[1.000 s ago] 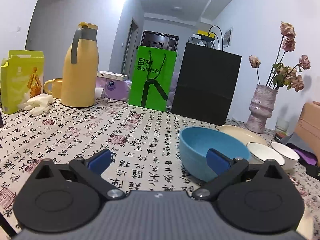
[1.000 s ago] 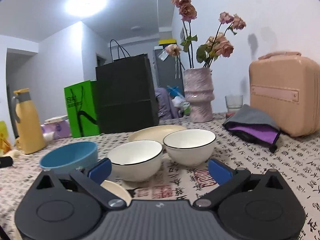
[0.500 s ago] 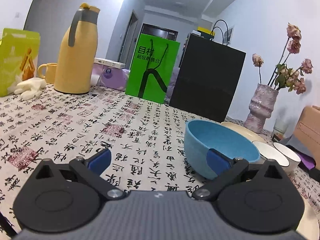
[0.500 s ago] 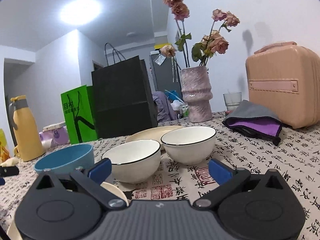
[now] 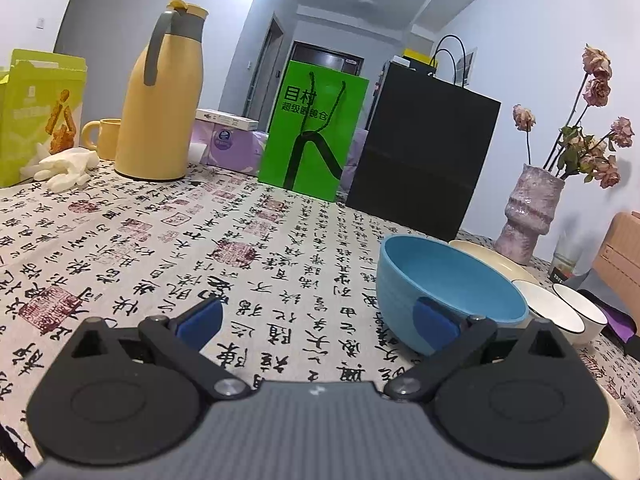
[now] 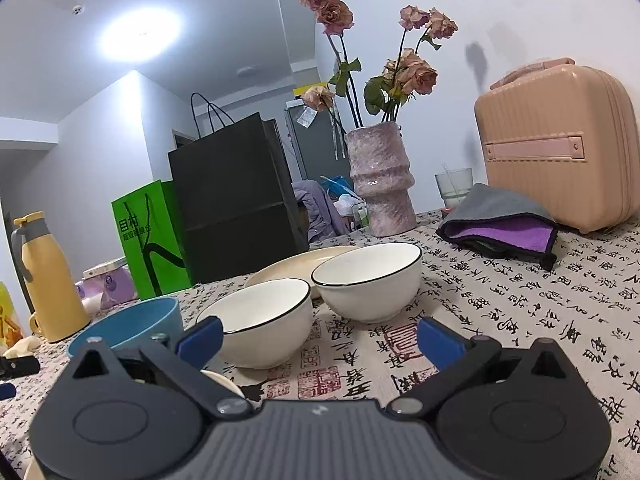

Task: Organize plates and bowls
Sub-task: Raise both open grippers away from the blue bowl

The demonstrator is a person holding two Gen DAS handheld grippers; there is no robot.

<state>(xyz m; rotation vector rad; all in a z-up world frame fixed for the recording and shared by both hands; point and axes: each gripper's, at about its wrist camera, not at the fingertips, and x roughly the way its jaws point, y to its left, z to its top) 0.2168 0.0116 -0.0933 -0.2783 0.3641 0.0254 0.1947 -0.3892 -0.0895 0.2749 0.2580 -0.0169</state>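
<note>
Bowls [image 6: 264, 320] crowd between cream plate [image 6: 296, 266] and blue bowl [image 6: 128, 326].

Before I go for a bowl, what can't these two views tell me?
- Cream plate, right wrist view: its near part is hidden behind the two white bowls.
- Second cream dish, left wrist view: cut off by the corner edge and the left hand-held gripper.
- Blue bowl, right wrist view: its base is hidden by the right hand-held gripper.
</note>
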